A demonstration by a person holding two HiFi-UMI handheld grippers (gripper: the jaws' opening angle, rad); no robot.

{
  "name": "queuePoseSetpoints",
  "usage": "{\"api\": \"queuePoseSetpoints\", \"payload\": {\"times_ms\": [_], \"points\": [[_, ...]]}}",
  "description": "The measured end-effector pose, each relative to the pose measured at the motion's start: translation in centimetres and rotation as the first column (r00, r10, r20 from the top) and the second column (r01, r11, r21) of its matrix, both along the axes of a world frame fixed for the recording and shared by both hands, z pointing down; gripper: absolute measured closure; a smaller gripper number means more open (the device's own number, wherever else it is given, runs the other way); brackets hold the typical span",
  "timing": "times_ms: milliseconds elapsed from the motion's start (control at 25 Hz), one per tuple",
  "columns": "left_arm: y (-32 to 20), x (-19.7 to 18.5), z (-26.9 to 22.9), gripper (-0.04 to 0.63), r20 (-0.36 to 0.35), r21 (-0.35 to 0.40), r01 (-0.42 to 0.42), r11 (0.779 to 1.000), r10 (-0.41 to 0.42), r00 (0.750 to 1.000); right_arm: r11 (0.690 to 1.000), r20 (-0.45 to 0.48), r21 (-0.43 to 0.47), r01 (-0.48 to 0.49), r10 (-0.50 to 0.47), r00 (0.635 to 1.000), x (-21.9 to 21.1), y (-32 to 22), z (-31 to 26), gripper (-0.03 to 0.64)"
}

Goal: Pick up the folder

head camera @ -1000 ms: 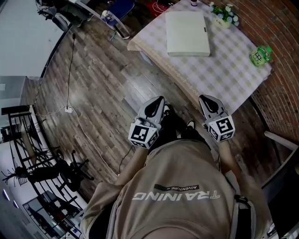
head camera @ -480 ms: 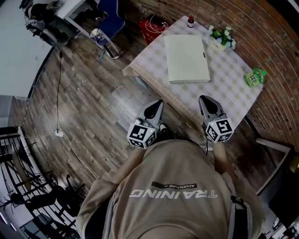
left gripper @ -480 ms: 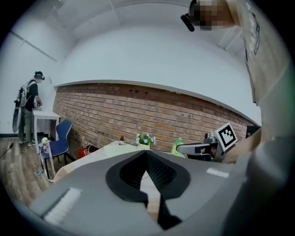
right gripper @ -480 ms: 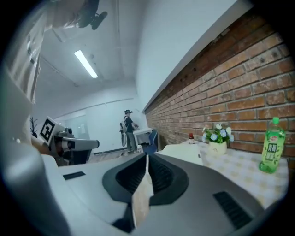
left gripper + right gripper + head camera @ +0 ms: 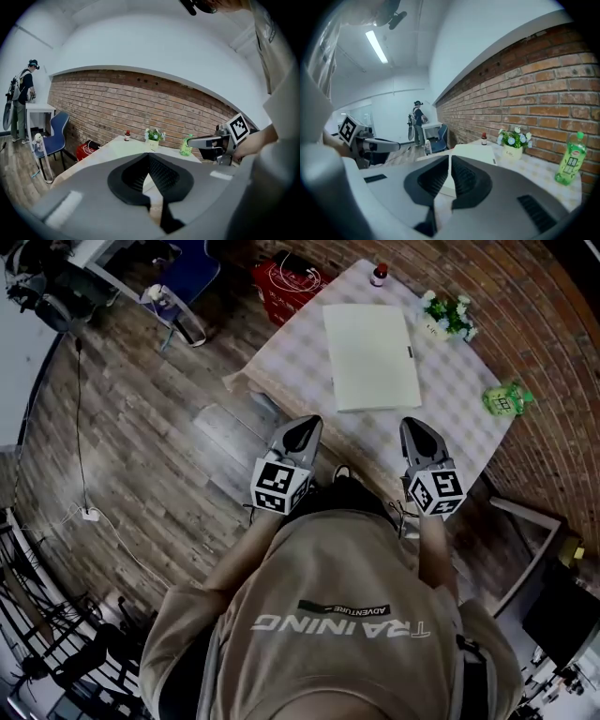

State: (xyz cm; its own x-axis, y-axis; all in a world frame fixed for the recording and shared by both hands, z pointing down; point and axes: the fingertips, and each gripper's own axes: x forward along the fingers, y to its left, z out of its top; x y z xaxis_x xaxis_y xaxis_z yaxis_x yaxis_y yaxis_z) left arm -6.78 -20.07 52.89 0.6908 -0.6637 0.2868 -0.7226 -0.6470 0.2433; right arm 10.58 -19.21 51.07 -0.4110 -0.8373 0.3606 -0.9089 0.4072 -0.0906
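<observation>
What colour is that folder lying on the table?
The folder is cream, clearest in the head view.

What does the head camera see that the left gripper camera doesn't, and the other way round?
Only the head view shows the beige shirt, the floor cable and the marker cube on the left gripper. Only the left gripper view shows the white wall above the bricks. Both show the flower pot, the green bottle and the right gripper.

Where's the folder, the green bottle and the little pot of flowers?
folder [image 5: 372, 354], head view, middle of its pale cover.
green bottle [image 5: 570, 163], right gripper view, on its label.
pot of flowers [image 5: 513, 151], right gripper view, front of the white pot.
</observation>
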Motion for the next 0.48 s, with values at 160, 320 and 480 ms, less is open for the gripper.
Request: {"api": "queuePoseSetpoints", "payload": {"times_ms": [160, 320, 480], "points": [[-2.9, 0.6, 1.5, 0.588, 0.001, -0.047, 0.006, 0.999, -0.006, 1.0, 0.999, -0.016, -0.034, -0.02, 0.02, 1.0, 2.3, -3.8, 1.2, 0.597], [-5.5, 0.7, 2.7, 0.588, 0.041, -0.093, 0.03, 0.995, -0.026, 0.999, 0.997, -0.033, -0.068, -0.021, 0.019, 0.999, 4.2, -7.4, 3.2, 0.597], [-8.2, 2.0, 3.1, 0.588, 0.075, -0.137, 0.025, 0.99, -0.014, 0.997, 0.99, 0.004, -0.138, 0.01, -0.009, 1.0, 5.7, -10.8, 5.2, 0.597]]}}
